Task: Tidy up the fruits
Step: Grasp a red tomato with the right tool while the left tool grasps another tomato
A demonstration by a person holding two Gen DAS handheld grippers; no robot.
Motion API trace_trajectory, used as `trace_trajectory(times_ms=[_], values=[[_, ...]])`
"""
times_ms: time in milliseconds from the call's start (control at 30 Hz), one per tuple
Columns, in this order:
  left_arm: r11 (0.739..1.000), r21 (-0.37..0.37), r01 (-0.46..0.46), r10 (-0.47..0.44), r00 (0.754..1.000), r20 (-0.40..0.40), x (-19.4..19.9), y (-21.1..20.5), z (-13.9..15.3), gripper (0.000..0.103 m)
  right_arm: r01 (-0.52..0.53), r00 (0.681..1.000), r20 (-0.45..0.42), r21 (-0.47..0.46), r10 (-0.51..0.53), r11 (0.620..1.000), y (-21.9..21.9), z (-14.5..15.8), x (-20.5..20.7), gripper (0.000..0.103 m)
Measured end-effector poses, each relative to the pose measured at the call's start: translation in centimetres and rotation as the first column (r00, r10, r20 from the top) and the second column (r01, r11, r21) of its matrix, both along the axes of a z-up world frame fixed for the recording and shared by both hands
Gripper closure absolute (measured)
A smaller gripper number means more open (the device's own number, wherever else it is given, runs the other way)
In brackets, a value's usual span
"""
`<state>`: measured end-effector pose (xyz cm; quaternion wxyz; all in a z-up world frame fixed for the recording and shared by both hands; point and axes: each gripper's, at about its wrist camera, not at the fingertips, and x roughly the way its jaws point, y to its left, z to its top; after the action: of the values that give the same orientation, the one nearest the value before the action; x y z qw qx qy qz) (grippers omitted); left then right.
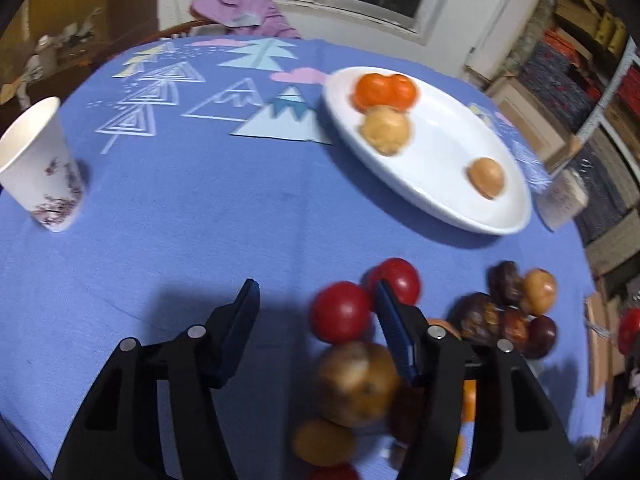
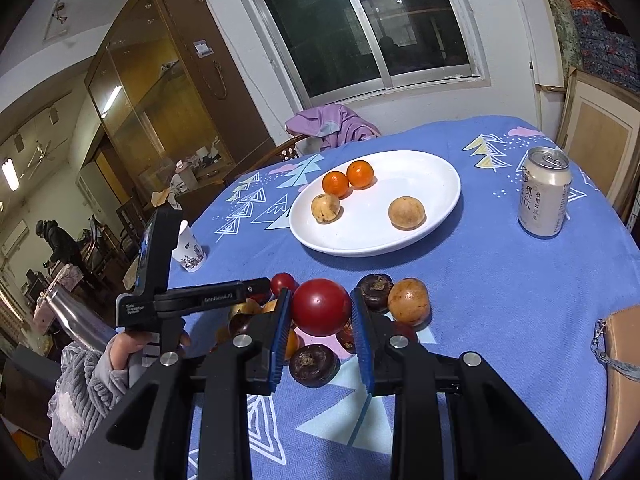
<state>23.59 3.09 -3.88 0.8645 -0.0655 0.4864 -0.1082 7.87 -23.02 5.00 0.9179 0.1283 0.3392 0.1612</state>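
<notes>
Two claws, one fruit pile.
My right claw [image 2: 321, 322] clamps a red fruit [image 2: 321, 307]; only its view shows the can [image 2: 544, 192]. Left claw [image 1: 316, 300] gapes.

left wrist: over fruit pile [image 1: 420, 332] | right wrist: nearer | shared: plate [image 2: 420, 232]

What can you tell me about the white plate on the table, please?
The white plate is a glossy oval dish, ceramic by the look of it, lying flat on the blue tablecloth beyond the loose fruit pile. It holds two oranges touching each other and two tan round fruits, one beside the oranges, one apart. Neither gripper touches it.
</notes>
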Motion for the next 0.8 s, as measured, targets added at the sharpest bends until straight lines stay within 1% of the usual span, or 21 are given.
trace_trajectory(times_ms=[33, 67, 133, 167, 300, 333, 400, 533, 633, 667, 767, 800], values=[[1.000, -0.030, 0.000, 0.000, 1.000, -0.014, 0.2, 0.4, -0.2, 0.043, -0.002, 1.000, 0.001, -0.001, 0.002, 1.000, 0.1, 0.0, -0.1, 0.073], [0.999, -0.042, -0.004, 0.003, 1.000, -0.020, 0.3, 0.5, -0.3, 0.043, -0.004, 1.000, 0.001, -0.002, 0.004, 1.000, 0.1, 0.0, -0.1, 0.073], [1.000, -0.003, 0.014, -0.014, 1.000, -0.004, 0.0, -0.1, 0.0, 0.044, -0.007, 1.000, 0.002, -0.003, 0.007, 1.000, 0.2, 0.0, -0.1, 0.073], [1.000, 0.002, 0.025, -0.025, 1.000, 0.000, -0.2, -0.5, 0.1, 0.046, -0.006, 1.000, 0.003, -0.004, 0.006, 1.000, 0.2, 0.1, -0.1, 0.073], [0.997, -0.012, 0.083, -0.083, 0.997, 0.005, -0.8, -2.0, 0.4, 0.046, -0.001, 1.000, 0.004, -0.003, 0.001, 1.000, 0.1, 0.2, -0.1, 0.073], [0.994, -0.030, 0.105, -0.105, 0.994, -0.004, -0.9, -2.3, 0.4, 0.046, -0.001, 1.000, 0.003, -0.004, 0.001, 1.000, 0.1, 0.1, -0.1, 0.073], [0.993, -0.021, 0.117, -0.117, 0.993, -0.002, -1.2, -2.6, 0.4, 0.047, 0.002, 1.000, 0.002, -0.005, -0.002, 1.000, 0.1, 0.1, 0.0, 0.073], [0.994, -0.056, 0.093, -0.095, 0.995, -0.029, -0.8, -1.0, 0.1, 0.063, 0.005, 1.000, 0.002, -0.001, -0.005, 1.000, -0.1, 0.1, 0.0, 0.073], [0.991, -0.111, 0.071, -0.077, 0.996, -0.046, -0.4, 0.4, -0.4, 0.065, 0.003, 1.000, 0.006, 0.001, -0.003, 1.000, -0.1, 0.2, -0.1, 0.073], [0.992, -0.107, 0.064, -0.070, 0.997, -0.045, -0.3, 0.4, -0.4, 0.066, 0.002, 1.000, 0.006, 0.000, -0.002, 1.000, -0.1, 0.2, -0.1, 0.073], [0.996, -0.047, 0.071, -0.072, 0.997, -0.015, -0.4, -0.4, -0.2, 0.066, -0.001, 1.000, 0.007, -0.004, 0.001, 1.000, 0.1, 0.2, -0.1, 0.073], [0.997, -0.039, 0.073, -0.074, 0.997, -0.012, -0.5, -0.6, -0.3, 0.066, -0.001, 1.000, 0.007, -0.006, 0.001, 1.000, 0.1, 0.2, -0.1, 0.073]])
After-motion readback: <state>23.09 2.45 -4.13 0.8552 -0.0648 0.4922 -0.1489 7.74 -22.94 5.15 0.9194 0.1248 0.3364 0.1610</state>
